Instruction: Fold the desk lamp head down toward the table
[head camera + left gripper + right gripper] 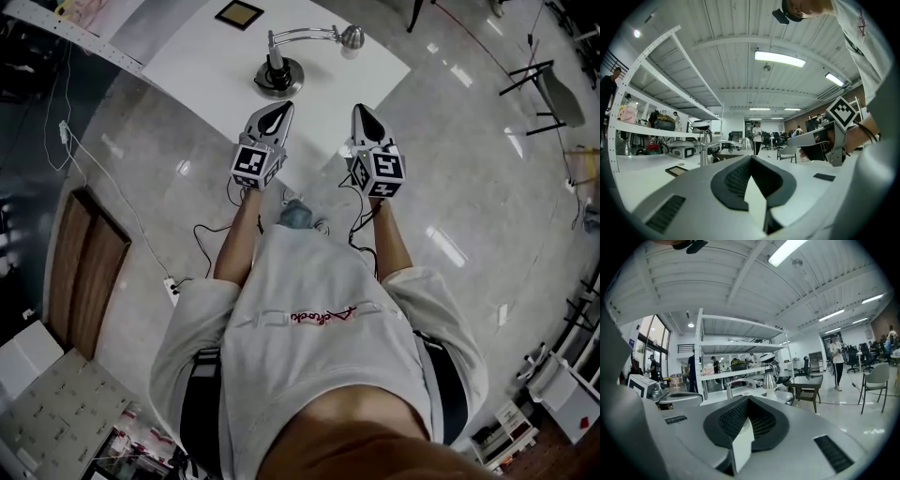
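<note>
A chrome desk lamp stands on the white table (206,56): round base (278,75), thin arm arching to the right, small bell-shaped head (352,37) held above the tabletop. My left gripper (279,107) is shut and empty, over the table's near edge just short of the base. My right gripper (362,110) is shut and empty too, level with the left one and short of the lamp head. In the left gripper view the lamp post (704,153) rises just left of the shut tips (750,157). In the right gripper view the lamp head (769,380) sits just beyond the shut tips (747,399).
A black-framed square (239,14) lies on the table behind the lamp. Cables and a power strip (172,289) run over the glossy floor by the person's feet. A chair (553,89) stands at right and a wooden panel (84,267) lies at left. White shelving (740,362) stands beyond the table.
</note>
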`<state>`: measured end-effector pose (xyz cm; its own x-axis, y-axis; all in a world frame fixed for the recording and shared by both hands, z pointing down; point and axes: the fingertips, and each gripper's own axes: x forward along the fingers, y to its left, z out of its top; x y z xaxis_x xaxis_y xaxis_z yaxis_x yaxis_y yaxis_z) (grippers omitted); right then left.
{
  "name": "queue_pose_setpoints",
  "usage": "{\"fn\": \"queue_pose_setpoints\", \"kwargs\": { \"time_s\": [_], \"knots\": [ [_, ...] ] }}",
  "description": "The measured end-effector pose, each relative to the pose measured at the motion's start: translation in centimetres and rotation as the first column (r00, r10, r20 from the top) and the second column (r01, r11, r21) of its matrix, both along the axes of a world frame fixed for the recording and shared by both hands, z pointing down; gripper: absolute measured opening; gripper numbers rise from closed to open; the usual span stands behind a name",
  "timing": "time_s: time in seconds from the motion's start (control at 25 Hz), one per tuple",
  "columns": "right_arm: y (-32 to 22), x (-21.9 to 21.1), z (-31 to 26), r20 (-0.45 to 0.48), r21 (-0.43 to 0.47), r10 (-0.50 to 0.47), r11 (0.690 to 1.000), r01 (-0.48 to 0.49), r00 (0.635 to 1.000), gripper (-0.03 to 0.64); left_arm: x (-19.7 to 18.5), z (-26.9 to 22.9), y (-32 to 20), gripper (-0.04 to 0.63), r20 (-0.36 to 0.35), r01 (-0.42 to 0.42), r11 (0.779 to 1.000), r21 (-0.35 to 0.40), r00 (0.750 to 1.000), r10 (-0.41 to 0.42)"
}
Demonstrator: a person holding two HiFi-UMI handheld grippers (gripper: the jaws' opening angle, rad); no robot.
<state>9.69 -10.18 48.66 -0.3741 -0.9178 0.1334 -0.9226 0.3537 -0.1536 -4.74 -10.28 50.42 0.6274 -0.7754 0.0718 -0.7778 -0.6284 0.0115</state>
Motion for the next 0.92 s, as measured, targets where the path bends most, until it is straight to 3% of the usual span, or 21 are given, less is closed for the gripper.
{"fn": "queue_pose_setpoints", "kwargs": {
  "time_s": [0.52,0.92],
  "knots": [
    [5.9,1.0,-1.3,0.043,0.043,-0.033,0.999,0.031,0.999,0.015,2.1,-0.3,6.9,0.028,0.008,0.014,1.0,0.019,1.0,-0.014],
    [8.5,1.8,-2.0,0.051,0.062,-0.03,0.998,0.027,0.998,0.015,3.7,-0.9,9.3,0.028,0.008,0.002,1.0,0.03,1.0,-0.002]
  ]
}}
